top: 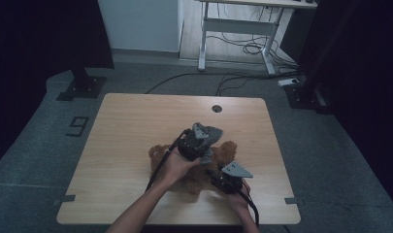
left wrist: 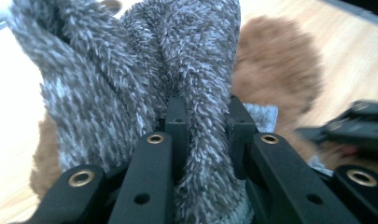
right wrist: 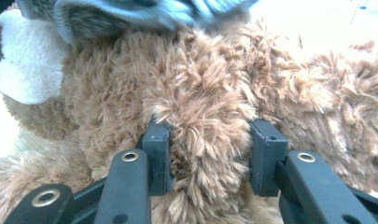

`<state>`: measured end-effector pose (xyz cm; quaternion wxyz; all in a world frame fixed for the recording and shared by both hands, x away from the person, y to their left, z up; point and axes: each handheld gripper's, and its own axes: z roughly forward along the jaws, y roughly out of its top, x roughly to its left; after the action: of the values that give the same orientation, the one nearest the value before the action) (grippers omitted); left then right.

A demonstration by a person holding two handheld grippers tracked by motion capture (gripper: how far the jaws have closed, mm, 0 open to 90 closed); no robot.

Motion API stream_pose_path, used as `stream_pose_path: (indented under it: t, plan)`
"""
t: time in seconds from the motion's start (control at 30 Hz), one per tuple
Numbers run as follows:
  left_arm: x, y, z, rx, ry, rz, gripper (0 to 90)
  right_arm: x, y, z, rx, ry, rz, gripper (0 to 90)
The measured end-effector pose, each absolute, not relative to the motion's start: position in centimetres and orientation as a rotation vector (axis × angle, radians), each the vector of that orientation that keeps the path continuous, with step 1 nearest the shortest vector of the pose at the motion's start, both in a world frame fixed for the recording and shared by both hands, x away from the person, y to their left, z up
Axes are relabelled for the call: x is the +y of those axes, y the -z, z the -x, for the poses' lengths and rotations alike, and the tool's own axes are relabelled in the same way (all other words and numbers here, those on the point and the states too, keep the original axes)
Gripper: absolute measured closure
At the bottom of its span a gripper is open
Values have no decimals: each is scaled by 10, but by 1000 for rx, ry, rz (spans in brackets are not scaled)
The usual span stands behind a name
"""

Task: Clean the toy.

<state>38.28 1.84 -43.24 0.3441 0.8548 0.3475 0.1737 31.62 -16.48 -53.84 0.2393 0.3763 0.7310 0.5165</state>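
Note:
A brown plush bear (top: 229, 149) lies on the wooden table (top: 126, 126), right of centre near the front. My left gripper (top: 206, 148) hovers over it, shut on a fold of grey fuzzy knit cloth (left wrist: 130, 70) that bulges between its jaws (left wrist: 207, 126). The bear (left wrist: 275, 65) lies just behind the cloth. My right gripper (top: 216, 174) comes in from the front right and is shut on a thick tuft or limb of the bear (right wrist: 200, 84), squeezed between its jaws (right wrist: 210, 140). A cream patch (right wrist: 23, 56) of the bear shows under the grey cloth (right wrist: 130, 14).
A round cable hole (top: 217, 108) sits at the table's far edge. Behind the table stand a white desk frame (top: 237, 24) with cables on the floor and black stand bases (top: 82, 87) at both sides. The other gripper (left wrist: 359, 126) shows blurred in the left gripper view.

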Motion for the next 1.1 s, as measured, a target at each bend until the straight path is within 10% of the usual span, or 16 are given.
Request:
stream_pose_path:
  t: [0.73, 1.1]
  plan:
    - [203, 456, -368, 1230, -392, -1984, 754, -166, 538, -317, 2001, -1419, -1040, 584]
    - [194, 495, -369, 1256, -248, -2009, 753, -170, 534, -317, 2020, -1442, -1065, 443]
